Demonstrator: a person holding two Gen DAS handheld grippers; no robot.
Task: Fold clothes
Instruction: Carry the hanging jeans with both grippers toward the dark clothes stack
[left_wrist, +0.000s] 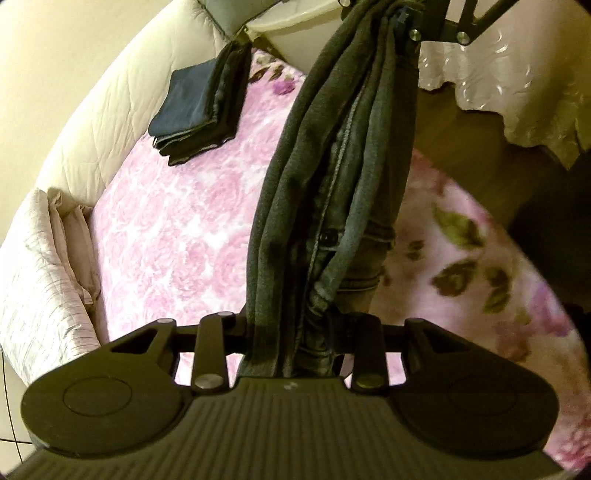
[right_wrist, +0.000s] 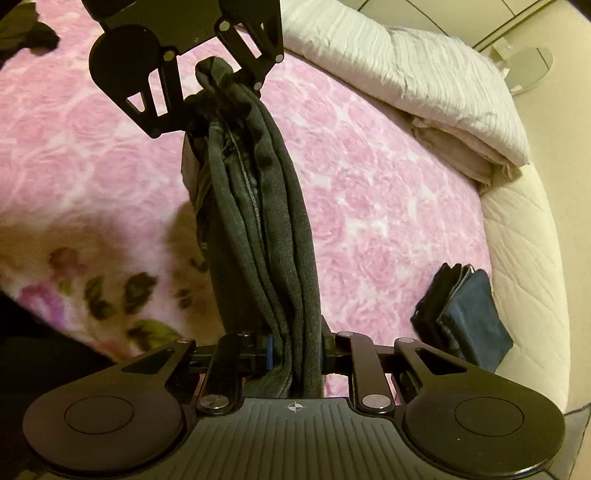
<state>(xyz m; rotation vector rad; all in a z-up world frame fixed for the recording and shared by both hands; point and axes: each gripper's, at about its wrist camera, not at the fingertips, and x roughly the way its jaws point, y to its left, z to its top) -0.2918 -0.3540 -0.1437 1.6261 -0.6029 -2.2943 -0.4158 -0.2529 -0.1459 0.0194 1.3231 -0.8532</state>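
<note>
On the left, a folded pile (left_wrist: 199, 107) already lies on the bed (left_wrist: 192, 229). We hold the jeans (left_wrist: 332, 184) bunched in the air between our left gripper (left_wrist: 295, 332) and right gripper (right_wrist: 295, 350), both clamped on them; this folding is not finished

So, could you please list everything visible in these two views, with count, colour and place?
jeans: one, dark grey, bunched and strung between both tongs above the bed.
folded clothes: one stack, dark blue and black, on the blanket near the mattress edge.
blanket: one, pink with a rose pattern, covering the bed.
mattress: one, cream and quilted, bare rim beside the blanket.
folded bedding: one pile, pale white and beige, at the bed's edge.
dark garment: one, black, on the blanket at the right view's top left corner.
left tongs: one, black, shut on the jeans.
right tongs: one, black, shut on the jeans.
</note>
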